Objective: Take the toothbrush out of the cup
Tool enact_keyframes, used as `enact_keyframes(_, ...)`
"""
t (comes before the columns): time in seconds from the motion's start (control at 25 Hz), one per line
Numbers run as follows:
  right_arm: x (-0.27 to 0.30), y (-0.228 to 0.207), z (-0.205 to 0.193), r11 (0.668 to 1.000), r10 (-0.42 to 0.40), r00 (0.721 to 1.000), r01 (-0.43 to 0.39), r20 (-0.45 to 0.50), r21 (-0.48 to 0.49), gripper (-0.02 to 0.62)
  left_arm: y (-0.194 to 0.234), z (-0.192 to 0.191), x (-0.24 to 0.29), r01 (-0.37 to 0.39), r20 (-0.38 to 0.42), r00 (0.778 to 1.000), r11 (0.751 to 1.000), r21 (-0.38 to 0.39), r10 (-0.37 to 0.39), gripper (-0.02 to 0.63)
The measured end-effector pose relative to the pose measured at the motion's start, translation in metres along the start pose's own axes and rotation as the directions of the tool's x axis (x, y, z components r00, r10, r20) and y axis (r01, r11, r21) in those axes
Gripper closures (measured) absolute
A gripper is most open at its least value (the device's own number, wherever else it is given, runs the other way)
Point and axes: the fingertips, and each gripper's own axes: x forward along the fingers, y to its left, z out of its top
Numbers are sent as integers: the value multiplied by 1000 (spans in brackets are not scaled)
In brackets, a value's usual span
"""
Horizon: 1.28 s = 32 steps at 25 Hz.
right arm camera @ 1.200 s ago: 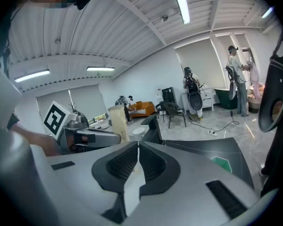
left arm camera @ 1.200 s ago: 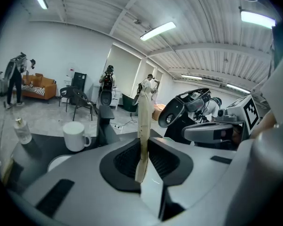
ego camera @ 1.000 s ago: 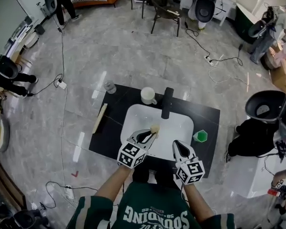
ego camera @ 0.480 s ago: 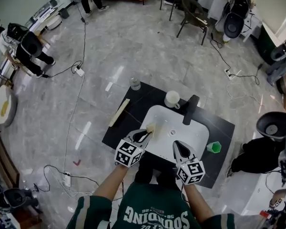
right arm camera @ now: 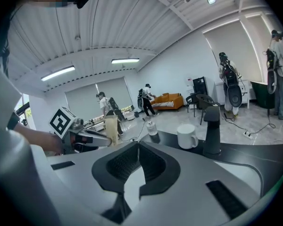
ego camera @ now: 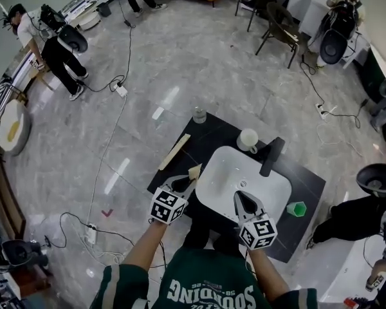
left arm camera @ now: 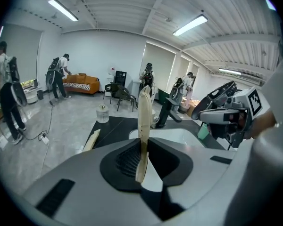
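Toothbrush (left arm camera: 143, 119) is pinched upright between the pads of the left gripper (left arm camera: 142, 149), out of the cup (ego camera: 247, 140) and held just beside the left rim of the sink (ego camera: 231, 172). Cup is stood on the dark surface (ego camera: 215, 134) behind the sink, next to the black tap (ego camera: 272, 156), well apart from the toothbrush. Right gripper (right arm camera: 137, 147) is pressed together on nothing, near the sink's front edge. Wooden stick (ego camera: 174, 151), bottle (ego camera: 199, 114) and green container (ego camera: 296, 208) are seen on the surface.
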Motion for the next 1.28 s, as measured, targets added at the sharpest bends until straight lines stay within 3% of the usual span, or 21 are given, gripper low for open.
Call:
enact_keyframes(0.2,9,5,3,1000,13,1000,-13,-10,-1,554,32,-18,-10,-73,-101,992,997,9,74,551)
enact_keyframes(0.44,10,-4,-2,1000,-2,1000,2,-20,6,554,54,-37,2,-104,-186,977,995,-1,102,551)
enact_keyframes(0.84,6,-28,1,998,-67,998,67,-17,21,554,68,-34,37,-106,-213,972,994,-13,100,551)
enact_keyframes(1.28,-4,-46,-2,985,-164,986,164,-12,55,554,88,-48,91,-48,-277,960,999,-10,44,551)
